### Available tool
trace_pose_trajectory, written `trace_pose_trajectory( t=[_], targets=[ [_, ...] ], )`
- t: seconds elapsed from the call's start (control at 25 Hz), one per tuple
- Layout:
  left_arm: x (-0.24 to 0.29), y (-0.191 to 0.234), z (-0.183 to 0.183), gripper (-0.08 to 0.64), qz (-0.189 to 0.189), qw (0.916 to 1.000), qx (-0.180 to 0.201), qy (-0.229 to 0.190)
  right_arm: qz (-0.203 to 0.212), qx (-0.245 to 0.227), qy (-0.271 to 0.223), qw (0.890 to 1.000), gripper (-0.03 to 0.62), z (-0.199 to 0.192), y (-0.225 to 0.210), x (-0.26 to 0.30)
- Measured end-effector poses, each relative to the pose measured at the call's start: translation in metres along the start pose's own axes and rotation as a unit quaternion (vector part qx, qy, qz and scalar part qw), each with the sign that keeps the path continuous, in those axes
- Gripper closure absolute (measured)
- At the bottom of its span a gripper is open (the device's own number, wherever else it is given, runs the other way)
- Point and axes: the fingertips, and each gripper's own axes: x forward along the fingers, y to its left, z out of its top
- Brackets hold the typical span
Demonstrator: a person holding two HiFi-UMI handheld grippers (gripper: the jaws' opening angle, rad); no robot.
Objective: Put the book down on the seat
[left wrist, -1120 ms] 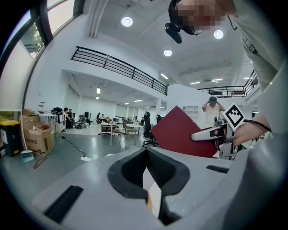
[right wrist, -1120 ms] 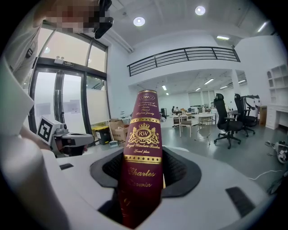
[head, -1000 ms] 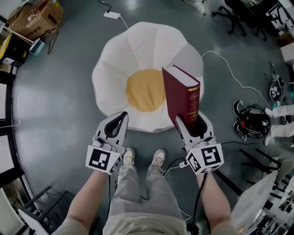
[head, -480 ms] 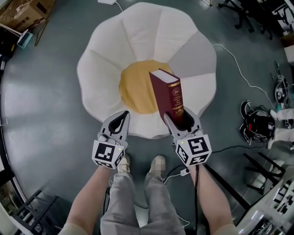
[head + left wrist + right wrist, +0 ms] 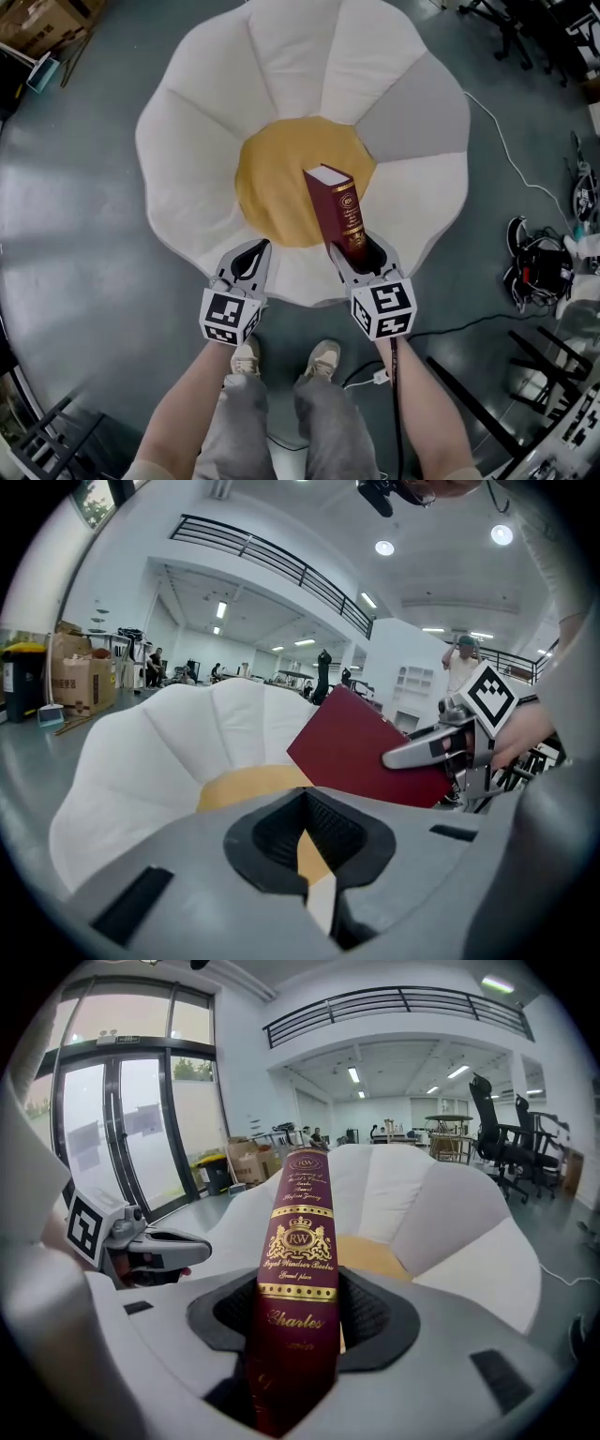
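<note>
A dark red hardback book (image 5: 336, 211) with gold print stands upright, its lower end clamped in my right gripper (image 5: 356, 246). It hangs over the near part of the yellow centre of the flower-shaped seat (image 5: 291, 56), which has white petals. In the right gripper view the book's spine (image 5: 300, 1241) rises between the jaws of the right gripper (image 5: 305, 1321), with the seat (image 5: 450, 1213) behind. My left gripper (image 5: 251, 255) hovers over the seat's near edge, shut and holding nothing. The left gripper view shows the book (image 5: 356, 757) to the right of the left gripper (image 5: 305, 836).
The seat lies on a grey floor. A white cable (image 5: 511, 150) runs along its right side toward a black and red device (image 5: 539, 267). Cardboard boxes (image 5: 28, 19) sit at the top left, metal frames (image 5: 553, 412) at the lower right. The person's shoes (image 5: 323, 356) are just short of the seat.
The person has stepped toward the seat. Both grippers and the upright book moved forward, from short of the seat's edge to over its near petals and yellow centre.
</note>
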Motion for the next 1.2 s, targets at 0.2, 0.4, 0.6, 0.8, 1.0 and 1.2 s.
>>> trace_pose_trajectory(
  t=[0.2,0.4,0.6,0.8,1.0,1.2],
  targets=[
    [0.023,0.011,-0.044,0.557,0.005,0.9997,-0.007,0.023,0.002,0.007,0.015,1.0,0.371,-0.036,-0.012,0.029],
    [0.035,0.023,-0.074,0.557,0.011,0.9985,-0.026,0.047,-0.012,0.002,0.031,0.999,0.371,-0.071,-0.02,0.051],
    [0.037,0.031,-0.09,0.557,0.008,0.9979,-0.032,0.057,-0.017,-0.006,0.035,0.999,0.37,-0.075,-0.018,0.067],
    [0.033,0.038,-0.096,0.557,0.016,0.9973,-0.046,0.054,-0.021,-0.009,0.048,0.999,0.368,-0.075,-0.007,0.072],
    [0.029,0.036,-0.094,0.557,0.016,0.9969,-0.056,0.053,0.001,-0.013,0.057,0.998,0.311,-0.081,0.011,0.073],
    [0.025,0.029,-0.092,0.557,0.014,0.9969,-0.058,0.052,0.035,0.003,0.048,0.998,0.249,-0.08,0.03,0.071]
  ],
)
